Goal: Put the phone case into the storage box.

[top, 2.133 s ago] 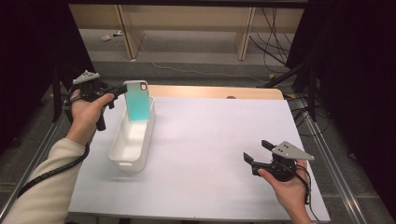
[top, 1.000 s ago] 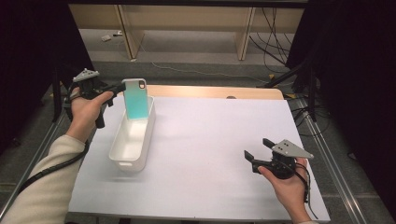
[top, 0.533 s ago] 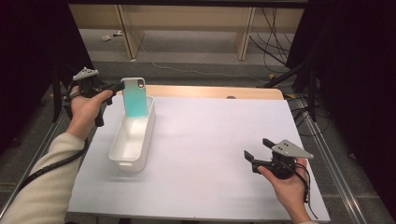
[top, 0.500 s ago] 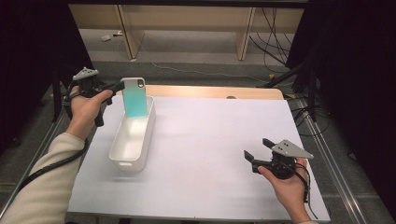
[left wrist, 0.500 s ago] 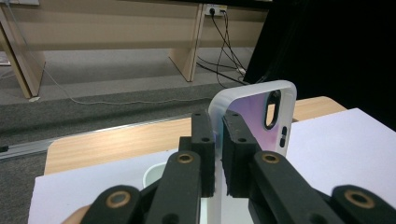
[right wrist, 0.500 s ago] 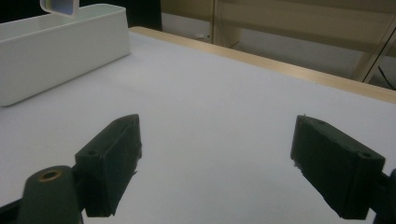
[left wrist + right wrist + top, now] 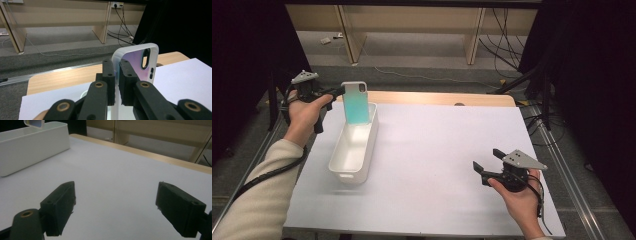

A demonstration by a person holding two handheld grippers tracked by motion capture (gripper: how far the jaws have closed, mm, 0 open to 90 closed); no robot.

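I have the left gripper [image 7: 338,92] pinching the edge of a white-rimmed phone case with a teal-to-pale gradient back [image 7: 356,102], its jaws pressed tight on the rim. In the high view the case stands upright at the upper left of the frame, above the far end of the long white plastic bin [image 7: 353,145], its lower edge at or just inside the rim; I cannot tell whether it touches the bin. I judge the pick-up done, and what is left is lowering the case into the bin and letting go. The right gripper [image 7: 490,160] sits at the lower right over the white table sheet [image 7: 442,150], jaws spread and holding nothing. I can read no brand, label or writing on the case, the bin or the grippers.
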